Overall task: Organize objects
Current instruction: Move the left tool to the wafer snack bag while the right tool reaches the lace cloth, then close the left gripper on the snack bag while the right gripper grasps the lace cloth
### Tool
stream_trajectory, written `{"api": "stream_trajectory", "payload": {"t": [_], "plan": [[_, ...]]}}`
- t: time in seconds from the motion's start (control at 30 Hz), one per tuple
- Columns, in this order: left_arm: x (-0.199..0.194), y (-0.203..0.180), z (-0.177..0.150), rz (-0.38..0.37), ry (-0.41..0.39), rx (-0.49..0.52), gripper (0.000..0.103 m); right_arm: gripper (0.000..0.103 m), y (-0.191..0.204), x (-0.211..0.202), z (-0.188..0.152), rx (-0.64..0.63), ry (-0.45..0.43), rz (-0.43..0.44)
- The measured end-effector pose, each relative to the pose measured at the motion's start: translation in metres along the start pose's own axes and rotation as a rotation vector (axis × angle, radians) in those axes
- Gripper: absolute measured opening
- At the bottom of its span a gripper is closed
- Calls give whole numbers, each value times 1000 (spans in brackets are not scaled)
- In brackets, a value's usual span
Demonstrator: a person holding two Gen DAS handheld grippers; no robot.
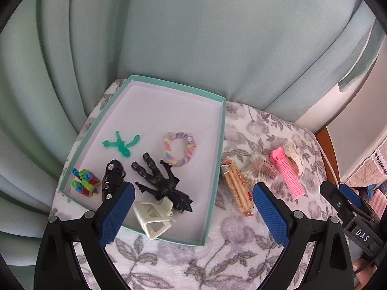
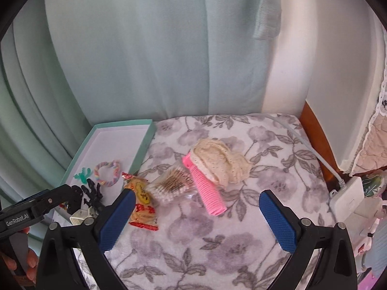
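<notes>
Left wrist view: the left gripper (image 1: 193, 203) hangs with its blue-padded fingers (image 1: 116, 215) spread wide and nothing between them, above the near edge of a teal tray (image 1: 215, 159). At the right edge the right gripper (image 1: 348, 200) shows side-on, lettered "DAS". Nearest in the tray lies a white hair claw (image 1: 154, 217), then a black action figure (image 1: 164, 181), a black clip (image 1: 111, 178) and a heap of bright building blocks (image 1: 84, 181). Farther in are a green stretchy figure (image 1: 121, 145) and a pastel braided loop (image 1: 179, 149).

Right wrist view: the right gripper (image 2: 196, 205) is likewise wide open and empty over the flowered blanket (image 2: 217, 241). The left gripper (image 2: 60, 198) at the left edge reads "GenRobot.AI". On the blanket, just right of the tray (image 2: 145, 140), a snack packet (image 2: 142, 203) printed in red characters too small to read lies nearest; next a clear bag of cotton swabs (image 2: 169, 186), a pink hair roller (image 2: 208, 188), and a cream lace cloth (image 2: 222, 162) touching the roller's far end. A white power strip (image 2: 348, 198) sits at right.
</notes>
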State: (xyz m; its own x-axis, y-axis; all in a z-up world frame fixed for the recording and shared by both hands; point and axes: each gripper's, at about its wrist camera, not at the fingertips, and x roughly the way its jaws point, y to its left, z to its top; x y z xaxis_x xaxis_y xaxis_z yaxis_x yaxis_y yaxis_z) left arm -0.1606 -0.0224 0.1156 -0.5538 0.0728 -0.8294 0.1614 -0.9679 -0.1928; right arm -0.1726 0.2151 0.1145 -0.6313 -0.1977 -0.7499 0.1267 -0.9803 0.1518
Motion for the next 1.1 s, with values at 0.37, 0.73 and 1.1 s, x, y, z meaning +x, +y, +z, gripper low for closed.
{"api": "stream_trajectory", "payload": {"t": [0.37, 0.73, 1.1], "plan": [[51, -49, -1, -40, 86, 91, 85, 101, -44, 49, 16, 50, 63, -9], [79, -66, -12, -79, 153, 122, 71, 81, -31, 89, 17, 2, 102, 22], [95, -71, -21, -73, 202, 132, 48, 23, -27, 88, 20, 18, 67, 22]]}}
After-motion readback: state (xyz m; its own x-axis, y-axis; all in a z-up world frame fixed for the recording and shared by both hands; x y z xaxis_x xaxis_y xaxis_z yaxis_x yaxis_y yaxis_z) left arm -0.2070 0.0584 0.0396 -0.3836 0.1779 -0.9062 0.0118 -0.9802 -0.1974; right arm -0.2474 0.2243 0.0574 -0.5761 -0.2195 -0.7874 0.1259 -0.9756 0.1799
